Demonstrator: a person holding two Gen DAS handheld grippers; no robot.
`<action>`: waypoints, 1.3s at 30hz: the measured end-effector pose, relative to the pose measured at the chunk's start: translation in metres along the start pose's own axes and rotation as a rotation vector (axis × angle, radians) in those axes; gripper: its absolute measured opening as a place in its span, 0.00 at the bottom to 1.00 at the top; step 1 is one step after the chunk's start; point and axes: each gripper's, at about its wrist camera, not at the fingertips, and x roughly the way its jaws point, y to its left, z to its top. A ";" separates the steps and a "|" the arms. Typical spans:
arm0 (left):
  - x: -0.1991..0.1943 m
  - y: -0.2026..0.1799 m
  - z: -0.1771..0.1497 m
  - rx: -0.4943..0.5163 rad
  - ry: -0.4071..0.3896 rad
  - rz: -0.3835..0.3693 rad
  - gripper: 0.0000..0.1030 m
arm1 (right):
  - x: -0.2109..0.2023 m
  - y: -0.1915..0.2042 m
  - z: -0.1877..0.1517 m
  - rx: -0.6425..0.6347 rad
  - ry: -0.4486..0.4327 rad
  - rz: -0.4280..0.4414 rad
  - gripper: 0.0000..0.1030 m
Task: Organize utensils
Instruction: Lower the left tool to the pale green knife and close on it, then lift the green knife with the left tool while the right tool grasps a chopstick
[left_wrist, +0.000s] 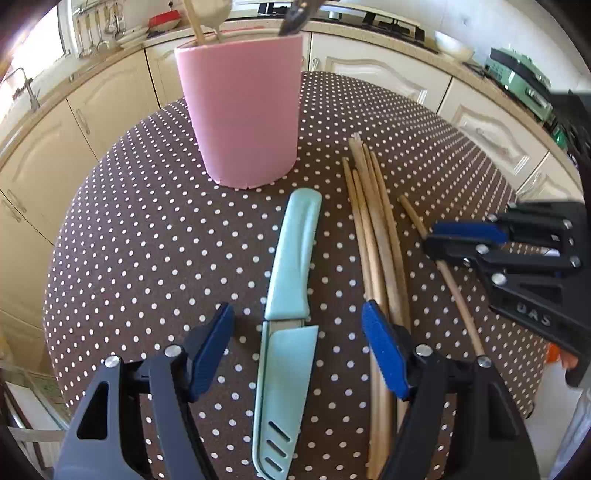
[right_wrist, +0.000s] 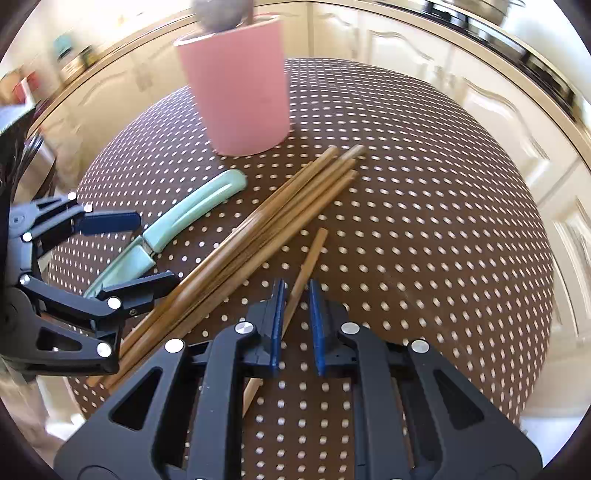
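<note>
Utensils (left_wrist: 207, 22) stand upright inside pink holder (left_wrist: 240, 107).

Utensil tops in the pink holder (left_wrist: 240, 107) (cut off by the frame edge), background cabinets (right_wrist: 498, 122) blurred.

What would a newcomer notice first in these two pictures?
A tall pink holder stands at the far side of the dotted brown table. Before it lie a mint green knife in its sheath and a bundle of wooden chopsticks. The right gripper has one lone chopstick between its nearly closed jaws.
</note>
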 end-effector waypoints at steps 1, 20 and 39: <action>0.000 0.002 0.003 -0.009 -0.005 0.002 0.68 | -0.004 0.000 -0.001 0.016 0.002 0.003 0.14; 0.027 -0.010 0.053 0.025 0.010 0.063 0.19 | 0.013 0.036 0.012 0.043 0.084 -0.047 0.08; -0.078 0.013 0.010 -0.115 -0.504 -0.097 0.19 | -0.089 -0.002 -0.009 0.193 -0.429 0.119 0.05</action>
